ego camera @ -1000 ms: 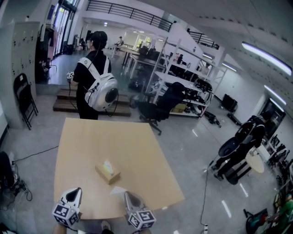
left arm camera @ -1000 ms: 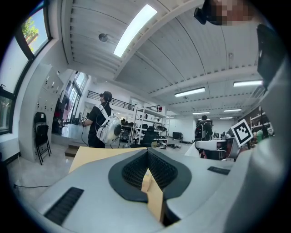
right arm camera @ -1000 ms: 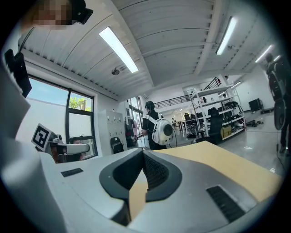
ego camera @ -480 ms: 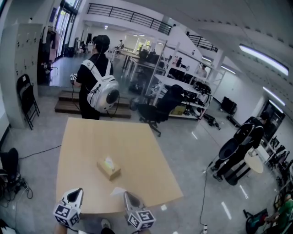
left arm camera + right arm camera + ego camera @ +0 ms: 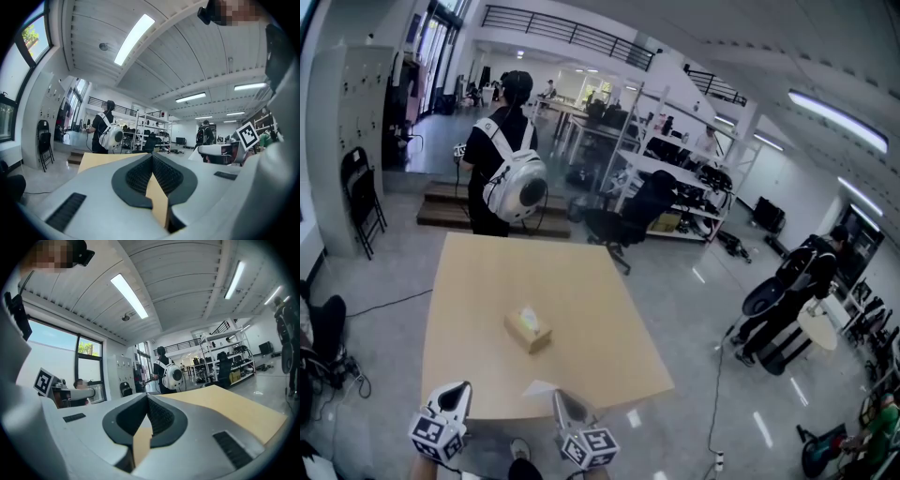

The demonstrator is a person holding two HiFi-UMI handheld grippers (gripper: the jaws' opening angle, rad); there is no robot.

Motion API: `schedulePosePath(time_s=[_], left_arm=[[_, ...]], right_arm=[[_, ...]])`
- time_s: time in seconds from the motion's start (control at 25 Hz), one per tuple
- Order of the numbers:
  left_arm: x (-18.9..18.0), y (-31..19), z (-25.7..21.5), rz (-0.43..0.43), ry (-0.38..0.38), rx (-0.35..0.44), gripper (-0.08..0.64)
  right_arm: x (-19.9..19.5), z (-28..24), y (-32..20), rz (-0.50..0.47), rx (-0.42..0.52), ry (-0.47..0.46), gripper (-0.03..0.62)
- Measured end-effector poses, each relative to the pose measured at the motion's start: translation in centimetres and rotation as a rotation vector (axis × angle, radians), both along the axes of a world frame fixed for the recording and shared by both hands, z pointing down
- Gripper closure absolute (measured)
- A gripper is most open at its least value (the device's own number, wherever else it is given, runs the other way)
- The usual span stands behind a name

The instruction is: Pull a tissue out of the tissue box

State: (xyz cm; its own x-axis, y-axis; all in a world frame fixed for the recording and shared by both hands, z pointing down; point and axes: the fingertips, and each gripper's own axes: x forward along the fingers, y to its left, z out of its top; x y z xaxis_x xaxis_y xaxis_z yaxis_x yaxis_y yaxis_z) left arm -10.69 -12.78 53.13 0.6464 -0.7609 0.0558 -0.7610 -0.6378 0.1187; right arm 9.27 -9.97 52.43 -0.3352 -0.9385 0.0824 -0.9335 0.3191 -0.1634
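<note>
While I am backing off from the table (image 5: 600, 281), both tools are staying shut, empty.
My left gripper (image 5: 457, 390) and right gripper (image 5: 560, 399) are drawing clear of the near edge, where a tissue (image 5: 539, 386) is lying loose; the tissue box (image 5: 528, 330) is sitting mid-table, so the pull looks done. No readable print is showing.
</note>
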Motion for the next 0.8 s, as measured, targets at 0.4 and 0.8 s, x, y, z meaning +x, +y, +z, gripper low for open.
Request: schedulePosePath(time_s=[0.4, 0.8], left_arm=[[-1.3, 2.4, -0.2, 0.008, -0.007, 0.003, 0.552], [-1.8, 2.8, -0.7, 0.005, -0.006, 0.022, 0.552]], right_arm=[[-1.5, 0.3, 2.7, 0.007, -0.011, 0.009, 0.591], [-2.2, 0.3, 2.9, -0.01, 0.0, 0.031, 0.591]])
